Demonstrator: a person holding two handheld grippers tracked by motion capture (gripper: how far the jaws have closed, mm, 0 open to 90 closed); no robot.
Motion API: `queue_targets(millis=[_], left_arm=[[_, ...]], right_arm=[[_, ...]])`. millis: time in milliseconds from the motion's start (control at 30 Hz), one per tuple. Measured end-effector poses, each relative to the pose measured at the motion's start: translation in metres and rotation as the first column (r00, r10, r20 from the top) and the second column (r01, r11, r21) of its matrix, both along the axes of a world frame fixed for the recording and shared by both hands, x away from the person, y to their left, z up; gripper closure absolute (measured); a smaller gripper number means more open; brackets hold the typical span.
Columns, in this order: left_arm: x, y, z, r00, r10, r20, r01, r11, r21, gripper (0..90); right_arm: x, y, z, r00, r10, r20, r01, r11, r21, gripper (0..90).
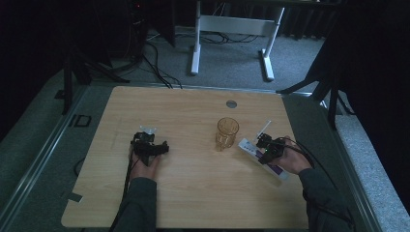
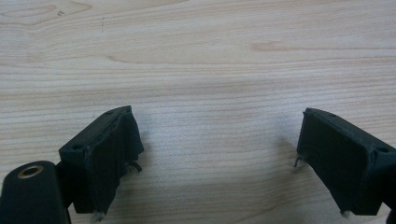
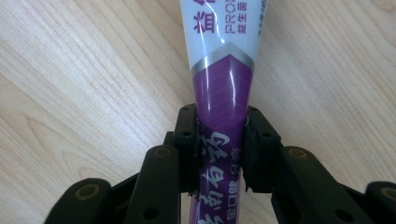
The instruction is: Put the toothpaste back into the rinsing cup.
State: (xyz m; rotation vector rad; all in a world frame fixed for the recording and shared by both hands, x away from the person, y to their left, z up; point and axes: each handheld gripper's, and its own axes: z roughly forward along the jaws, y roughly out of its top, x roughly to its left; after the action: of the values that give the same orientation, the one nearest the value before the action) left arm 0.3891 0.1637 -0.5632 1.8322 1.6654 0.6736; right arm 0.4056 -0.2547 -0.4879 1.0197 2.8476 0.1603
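A white and purple toothpaste tube (image 3: 222,70) lies on the wooden table, with my right gripper (image 3: 220,149) shut on its purple end, both pads pressing its sides. From above, the tube (image 1: 249,147) lies at the right of the table under my right gripper (image 1: 269,147). An amber plastic cup (image 1: 226,133) stands upright just left of the tube. My left gripper (image 1: 150,145) rests at the left of the table. Its jaws stand wide apart over bare wood in the left gripper view, where the left gripper (image 2: 212,163) holds nothing.
A thin white stick (image 1: 263,128) lies beside the tube's far end. A grey round cap (image 1: 231,104) sits in the tabletop (image 1: 193,193) near the far edge. Beyond the table stand a white desk frame (image 1: 232,34) and cables on the carpet.
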Motion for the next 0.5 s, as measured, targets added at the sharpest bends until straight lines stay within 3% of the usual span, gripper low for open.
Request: queue_targets(millis=[500], left_arm=[[0.0, 0.0, 0.0, 1.0, 0.0, 0.0, 0.0, 1.0, 0.0, 11.3]], right_arm=[[0.007, -0.013, 0.021, 0.9945, -0.076, 0.073, 0.07, 0.9948, 0.073, 71.0]])
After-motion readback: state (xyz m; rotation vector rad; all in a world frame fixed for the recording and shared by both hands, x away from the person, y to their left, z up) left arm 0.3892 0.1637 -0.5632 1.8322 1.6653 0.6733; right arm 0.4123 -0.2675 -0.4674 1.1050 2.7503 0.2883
